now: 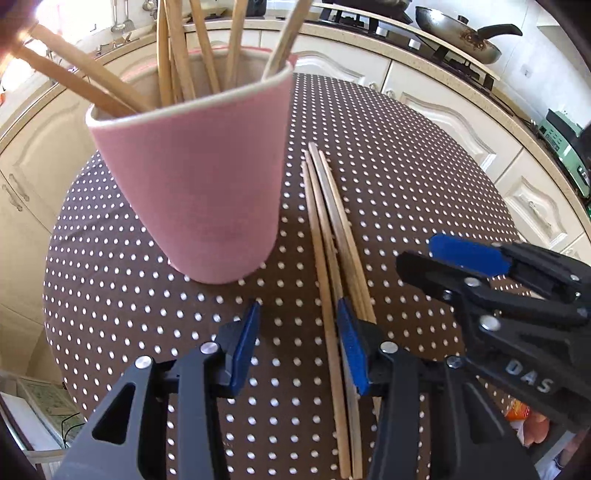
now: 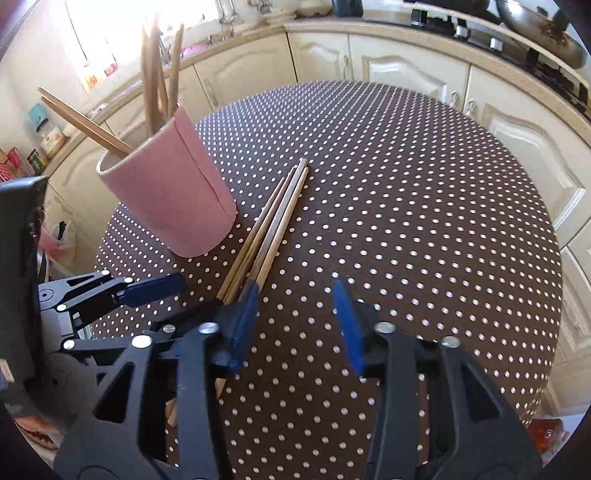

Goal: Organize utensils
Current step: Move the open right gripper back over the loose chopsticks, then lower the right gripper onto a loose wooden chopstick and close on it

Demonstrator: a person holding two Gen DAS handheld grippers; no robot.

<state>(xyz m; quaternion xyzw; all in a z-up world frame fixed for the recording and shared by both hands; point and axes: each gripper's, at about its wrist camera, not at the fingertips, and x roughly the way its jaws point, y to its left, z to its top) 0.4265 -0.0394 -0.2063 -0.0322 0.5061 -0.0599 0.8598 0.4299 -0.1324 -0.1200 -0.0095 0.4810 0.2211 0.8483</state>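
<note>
A pink cup [image 1: 199,184] stands on the dotted brown table [image 1: 406,177] and holds several wooden chopsticks [image 1: 181,55]. More wooden chopsticks [image 1: 332,229] lie in a bundle on the table right of the cup. My left gripper [image 1: 297,345] is open and empty, its right finger beside the bundle's near end. My right gripper [image 2: 295,317] is open and empty, just right of the bundle [image 2: 273,221]. The cup also shows in the right wrist view [image 2: 177,199]. The right gripper's fingers [image 1: 469,254] show at right in the left wrist view.
Cream kitchen cabinets [image 2: 406,66] and a counter curve around the table. A frying pan [image 1: 458,33] sits on the stove at the back right. The table's edge [image 1: 55,258] drops off left of the cup.
</note>
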